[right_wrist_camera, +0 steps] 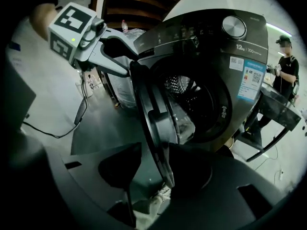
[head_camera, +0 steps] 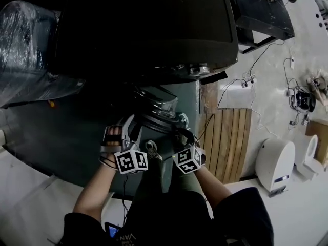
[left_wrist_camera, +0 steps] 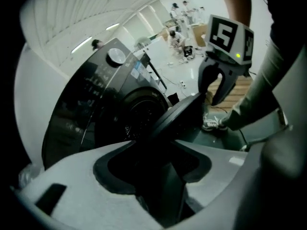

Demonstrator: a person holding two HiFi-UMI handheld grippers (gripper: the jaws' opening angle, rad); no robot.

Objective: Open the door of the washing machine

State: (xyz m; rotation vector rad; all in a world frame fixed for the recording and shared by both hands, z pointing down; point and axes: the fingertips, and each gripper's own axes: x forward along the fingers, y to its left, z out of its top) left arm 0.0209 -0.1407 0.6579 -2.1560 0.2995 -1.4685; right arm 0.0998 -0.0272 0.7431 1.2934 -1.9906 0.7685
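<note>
Door (right_wrist_camera: 158,123) of the washing machine (right_wrist_camera: 225,80) hangs swung out and edge-on. Its rim runs down into the gap between the widely spread jaws of the right gripper (right_wrist_camera: 158,171), and neither pad is seen clamping it. The left gripper (left_wrist_camera: 153,162) is spread wide too, with the door's dark edge rising out of its gap toward the far right. From the head view the two grippers sit side by side close to the person, the left at the door's left face and the right at its right face. Just beyond the door the drum (right_wrist_camera: 184,87) lies open, with a round knob (right_wrist_camera: 233,26) high on the front panel. Right of the machine a wooden slatted board (head_camera: 230,142) lies on the floor, and a white appliance (head_camera: 274,163) stands farther right. Far left sits a plastic-wrapped bulk (head_camera: 25,40).
</note>
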